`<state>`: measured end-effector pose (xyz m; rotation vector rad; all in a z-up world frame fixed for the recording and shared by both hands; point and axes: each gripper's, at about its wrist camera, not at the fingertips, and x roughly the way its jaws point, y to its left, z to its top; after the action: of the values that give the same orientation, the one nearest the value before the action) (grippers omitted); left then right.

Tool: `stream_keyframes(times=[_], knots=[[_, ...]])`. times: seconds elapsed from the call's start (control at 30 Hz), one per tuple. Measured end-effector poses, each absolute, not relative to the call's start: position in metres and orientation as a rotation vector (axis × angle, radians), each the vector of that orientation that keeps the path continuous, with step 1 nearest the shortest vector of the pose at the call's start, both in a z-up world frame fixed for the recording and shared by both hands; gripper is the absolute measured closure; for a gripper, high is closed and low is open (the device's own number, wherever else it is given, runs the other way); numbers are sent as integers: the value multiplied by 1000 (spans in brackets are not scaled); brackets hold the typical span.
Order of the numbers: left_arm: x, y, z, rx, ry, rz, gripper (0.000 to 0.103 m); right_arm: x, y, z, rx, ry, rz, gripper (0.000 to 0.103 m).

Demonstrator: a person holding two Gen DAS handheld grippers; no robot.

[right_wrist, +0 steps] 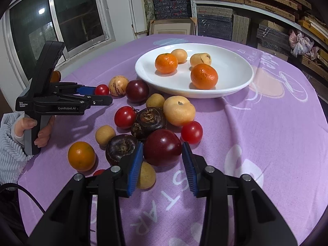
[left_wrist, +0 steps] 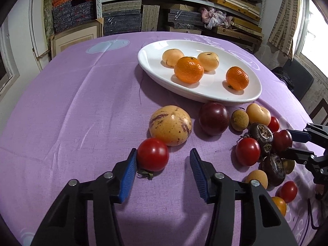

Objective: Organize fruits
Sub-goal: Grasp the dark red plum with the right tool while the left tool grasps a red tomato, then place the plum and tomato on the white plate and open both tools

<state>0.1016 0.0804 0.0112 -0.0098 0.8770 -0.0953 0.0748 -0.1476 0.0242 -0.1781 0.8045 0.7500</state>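
Observation:
A white oval plate [left_wrist: 248, 97] [right_wrist: 242, 82] holds two tangerines [left_wrist: 188, 69] [right_wrist: 204, 76] and two pale yellow fruits [left_wrist: 208, 61]. On the purple cloth, my left gripper [left_wrist: 163, 158] is open; its left pad touches a red tomato [left_wrist: 152, 154] [right_wrist: 101, 89] lying between the jaws. A striped yellow melon [left_wrist: 170, 125] sits just beyond. My right gripper [right_wrist: 162, 154] [left_wrist: 295, 143] is open around a dark red plum [right_wrist: 162, 147] [left_wrist: 281, 139], with pads close to both sides.
A cluster of loose fruit lies between the grippers: another plum [left_wrist: 213, 118], water chestnuts [right_wrist: 148, 122], longans [right_wrist: 105, 134], tomatoes [right_wrist: 125, 117], an orange [right_wrist: 81, 155]. Shelves of boxes [left_wrist: 155, 12] stand behind the table. The table edge curves near.

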Motion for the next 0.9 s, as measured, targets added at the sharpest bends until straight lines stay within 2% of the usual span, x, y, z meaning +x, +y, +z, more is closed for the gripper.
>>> stream_keyframes(times=[0.1, 0.13, 0.33, 0.6, 0.73, 0.9], knots=[[101, 85, 12, -8, 875, -64, 72, 73, -147, 24, -183, 801, 746, 65], [101, 86, 12, -11, 875, -59, 73, 73, -147, 25, -185, 800, 744, 65], [97, 79, 14, 7, 867, -63, 73, 71, -146, 25, -193, 791, 732, 66], [85, 62, 42, 12, 753, -111, 74, 63, -151, 44, -179, 710, 737, 67], [110, 64, 59, -40, 740, -119, 74, 73, -163, 65, -124, 660, 707, 67], [162, 73, 70, -127, 746, -98, 74, 125, -164, 87, -80, 659, 640, 67]])
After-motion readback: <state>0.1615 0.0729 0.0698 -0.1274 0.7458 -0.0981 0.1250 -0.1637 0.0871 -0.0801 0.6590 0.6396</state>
